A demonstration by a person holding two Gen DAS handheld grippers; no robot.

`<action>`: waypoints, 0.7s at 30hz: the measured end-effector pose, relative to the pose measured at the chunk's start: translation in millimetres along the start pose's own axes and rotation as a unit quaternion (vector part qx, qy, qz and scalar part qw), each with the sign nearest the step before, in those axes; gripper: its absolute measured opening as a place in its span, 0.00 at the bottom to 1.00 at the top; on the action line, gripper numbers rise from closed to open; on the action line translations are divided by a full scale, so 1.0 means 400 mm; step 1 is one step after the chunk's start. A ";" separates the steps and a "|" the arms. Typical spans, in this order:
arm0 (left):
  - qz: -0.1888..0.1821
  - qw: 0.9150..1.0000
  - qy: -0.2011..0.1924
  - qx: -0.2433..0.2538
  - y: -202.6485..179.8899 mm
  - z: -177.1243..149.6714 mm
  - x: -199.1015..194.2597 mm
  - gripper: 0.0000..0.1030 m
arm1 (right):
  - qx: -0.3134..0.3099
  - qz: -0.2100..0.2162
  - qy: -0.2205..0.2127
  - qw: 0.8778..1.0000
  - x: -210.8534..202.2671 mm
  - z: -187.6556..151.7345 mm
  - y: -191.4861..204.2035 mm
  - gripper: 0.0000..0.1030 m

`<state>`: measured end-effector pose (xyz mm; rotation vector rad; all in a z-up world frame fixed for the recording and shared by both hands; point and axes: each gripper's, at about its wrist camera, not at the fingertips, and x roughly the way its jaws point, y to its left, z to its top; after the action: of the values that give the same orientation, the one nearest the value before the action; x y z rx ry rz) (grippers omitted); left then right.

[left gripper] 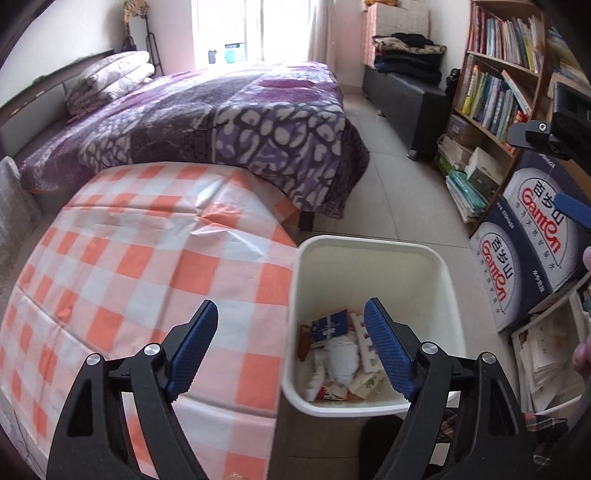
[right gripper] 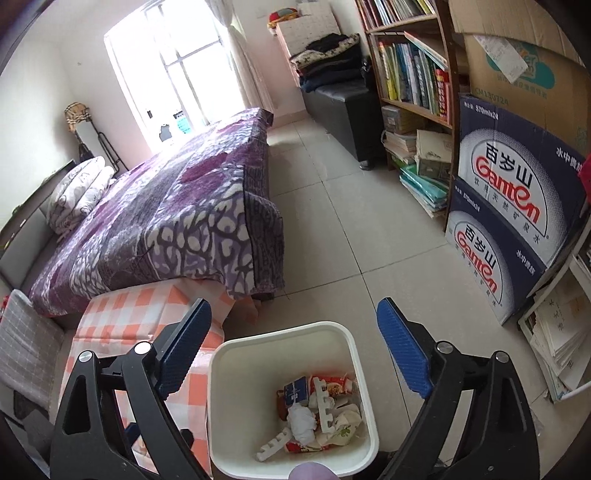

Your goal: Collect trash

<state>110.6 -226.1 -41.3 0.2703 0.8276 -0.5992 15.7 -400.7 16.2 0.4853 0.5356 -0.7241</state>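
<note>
Beside the table (left gripper: 147,258), the bin (right gripper: 221,406) holds light, crushable trash (right gripper: 317,413), probably paper; pinch it anywhere. Left gripper (left gripper: 291,347) and right gripper (right gripper: 295,354) gape empty.

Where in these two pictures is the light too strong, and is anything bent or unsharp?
Left wrist view: the bright window is blown out white, glare washes the purple patterned bedspread, and the fisheye curves the orange-and-white checked tablecloth. Right wrist view: the window glares too, the wooden bookshelf leans, and the white plastic bin looks sharp.
</note>
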 end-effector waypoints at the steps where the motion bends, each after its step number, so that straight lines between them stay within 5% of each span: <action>1: 0.013 1.000 -0.010 -0.006 0.022 -0.005 -0.021 0.80 | -0.016 -0.003 -0.012 1.000 -0.013 -0.005 0.018 0.91; 5: 0.091 0.992 -0.076 -0.031 0.111 -0.032 -0.130 0.90 | -0.071 0.001 -0.055 0.996 -0.078 -0.050 0.093 0.93; 10: 0.193 0.964 -0.173 -0.058 0.199 -0.071 -0.274 0.93 | -0.108 0.012 -0.076 0.991 -0.151 -0.122 0.170 0.93; 21: 0.248 0.952 -0.125 -0.132 0.358 -0.187 -0.318 0.93 | -0.192 0.058 -0.071 0.977 -0.205 -0.281 0.320 0.93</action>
<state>83.5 -27.5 5.5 0.1433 0.5554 -0.0449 24.8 -212.0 9.8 0.1015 0.4939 -0.5227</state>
